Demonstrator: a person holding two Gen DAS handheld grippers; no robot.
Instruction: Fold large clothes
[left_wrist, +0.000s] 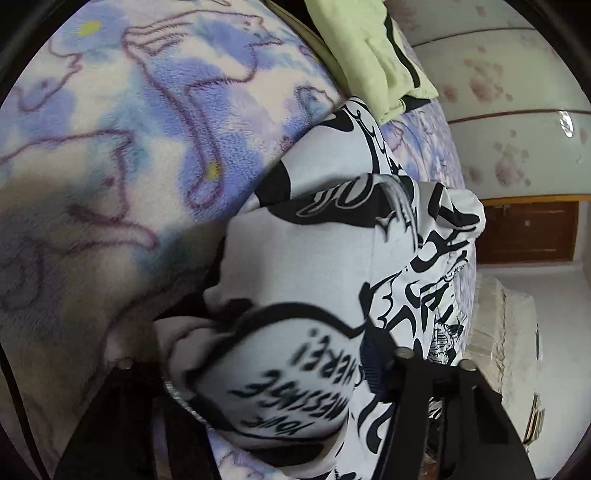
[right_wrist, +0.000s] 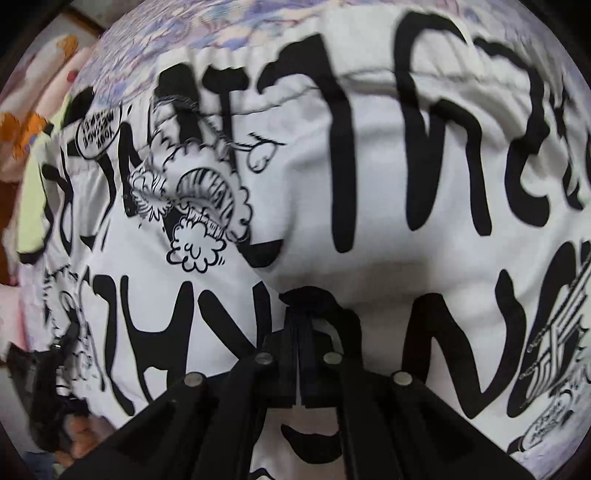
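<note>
Lying spread on a purple-and-blue fleece blanket, the white garment with black comic lettering, its long axis running away from the left gripper toward a folded lime-green cloth at the far end. Bunching between the left gripper's part-spread fingers, a fold printed with a speech bubble reading "YOUR MESSAGE HERE!"; pinching a dark tuck of the same garment, the right gripper, fingers pressed together. Showing beyond the bed, a stained pale wall and a brown wooden door.
</note>
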